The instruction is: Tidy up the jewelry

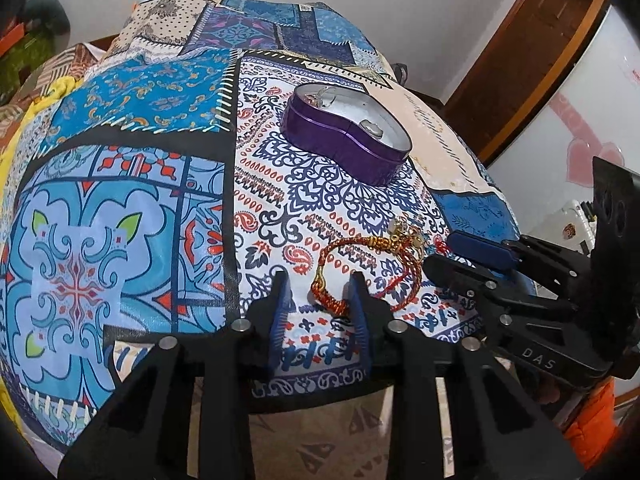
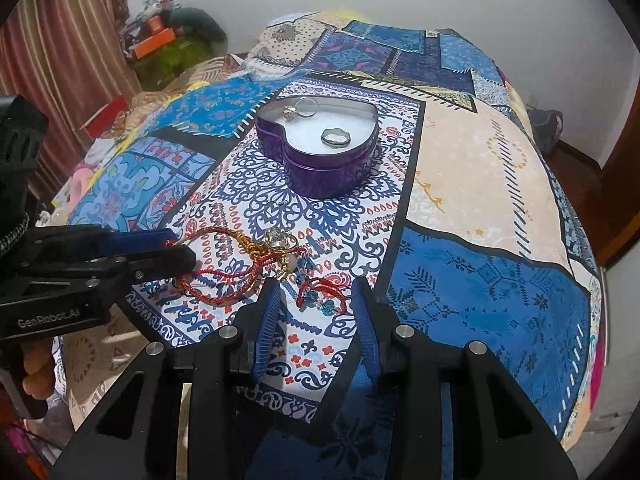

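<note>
A purple heart-shaped tin [image 1: 348, 136] [image 2: 316, 148] stands open on the patterned cloth, with a silver ring [image 2: 336, 136] and more small pieces [image 2: 302, 108] on its white lining. Near the front edge lies a tangle of jewelry: a red-and-gold braided bracelet [image 1: 368, 248] [image 2: 224, 264], small rings [image 2: 280, 240] and a red cord with teal beads [image 2: 320, 300]. My left gripper [image 1: 319, 280] [image 2: 180, 248] is open, the bracelet's knotted end between its fingers, beside the right one. My right gripper [image 2: 316, 284] [image 1: 436, 256] is open around the beaded cord.
A patchwork cloth [image 1: 120, 240] covers the rounded surface, which drops off at the front edge [image 1: 320, 396] to a tiled floor. A wooden door [image 1: 540, 40] stands at the right. A striped curtain [image 2: 60, 40] and clutter are at the far left. A hand [image 2: 36, 364] holds the left gripper.
</note>
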Available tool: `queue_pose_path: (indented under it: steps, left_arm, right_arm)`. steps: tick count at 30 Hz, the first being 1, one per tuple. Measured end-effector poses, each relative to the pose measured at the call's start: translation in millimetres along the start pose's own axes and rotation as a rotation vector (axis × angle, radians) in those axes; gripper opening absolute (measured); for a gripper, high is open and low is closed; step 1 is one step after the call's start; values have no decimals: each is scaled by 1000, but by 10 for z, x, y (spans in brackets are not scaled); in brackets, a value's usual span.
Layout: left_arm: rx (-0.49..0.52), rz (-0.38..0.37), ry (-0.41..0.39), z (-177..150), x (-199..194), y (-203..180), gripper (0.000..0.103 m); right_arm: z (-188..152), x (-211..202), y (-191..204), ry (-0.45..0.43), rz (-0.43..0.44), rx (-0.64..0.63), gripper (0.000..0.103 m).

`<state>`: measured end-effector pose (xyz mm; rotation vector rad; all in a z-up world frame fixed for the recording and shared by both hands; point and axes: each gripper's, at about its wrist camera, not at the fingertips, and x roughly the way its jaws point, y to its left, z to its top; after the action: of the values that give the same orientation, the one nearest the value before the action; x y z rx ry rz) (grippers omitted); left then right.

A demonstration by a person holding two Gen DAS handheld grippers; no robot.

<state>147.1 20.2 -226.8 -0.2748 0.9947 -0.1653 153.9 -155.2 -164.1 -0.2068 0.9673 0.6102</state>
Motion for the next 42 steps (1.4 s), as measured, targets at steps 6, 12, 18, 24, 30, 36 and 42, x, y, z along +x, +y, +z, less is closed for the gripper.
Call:
queue_pose_path:
  steps: [6, 12, 18, 24, 30, 36, 42]
  left_arm:
    - [6, -1, 5, 30, 13, 8, 4]
    - [39, 15, -29, 60, -104, -54, 4]
    - [70, 18, -87, 123, -299, -130, 4]
    - [100, 30, -153, 226, -494, -183, 4]
    - [130, 51, -217, 321, -684, -220, 4]
    - [136, 65, -268, 428, -792, -211, 4]
    - [145, 78, -299, 568, -806, -188, 4]
  right_arm:
    - [6, 12, 25, -4, -8, -6, 8]
    - [35, -52, 17, -23, -22, 11, 8]
    - [70, -210, -26, -58, -26, 39, 7]
    - [127, -408, -35, -105, -56, 51, 7]
    - [229, -620, -46, -174, -76, 63, 7]
    - [350, -755, -40, -230, -92, 63, 7]
    - [500, -787, -41, -268, -99, 57, 7]
